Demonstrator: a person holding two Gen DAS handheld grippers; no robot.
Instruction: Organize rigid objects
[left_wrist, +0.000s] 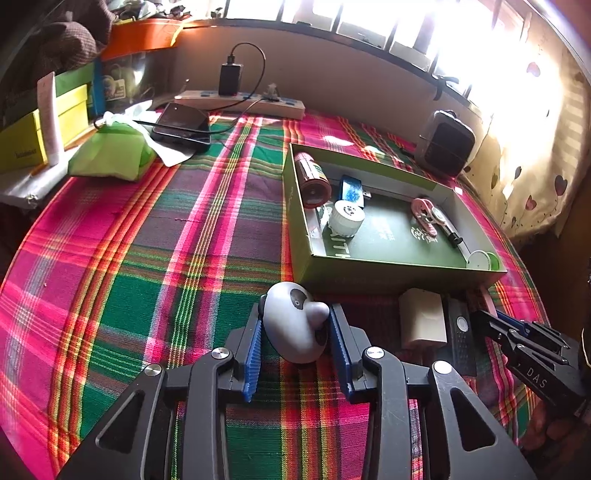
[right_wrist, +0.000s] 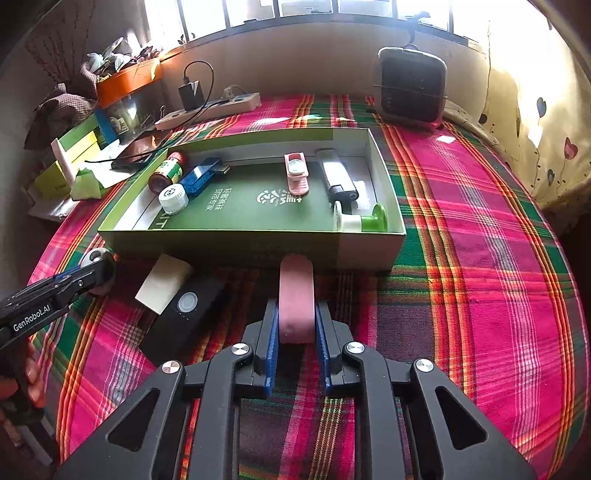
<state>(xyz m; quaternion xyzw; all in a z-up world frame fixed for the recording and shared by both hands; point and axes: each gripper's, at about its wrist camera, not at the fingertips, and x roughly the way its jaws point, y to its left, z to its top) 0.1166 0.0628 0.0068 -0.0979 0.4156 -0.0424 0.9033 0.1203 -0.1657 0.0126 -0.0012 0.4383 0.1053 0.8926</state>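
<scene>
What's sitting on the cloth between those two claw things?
Between the left gripper and right gripper, a cream block and a black device lie side by side, clearest in the right wrist view.

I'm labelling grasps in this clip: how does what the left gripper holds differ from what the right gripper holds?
The left gripper closes on a rounded grey-white object with dark patches; the right gripper clamps a flat pink bar. The grey-white object is bulbous and fills the jaws, while the pink bar is slim and juts forward toward the green box. Both are held outside the box, above the plaid cloth.
</scene>
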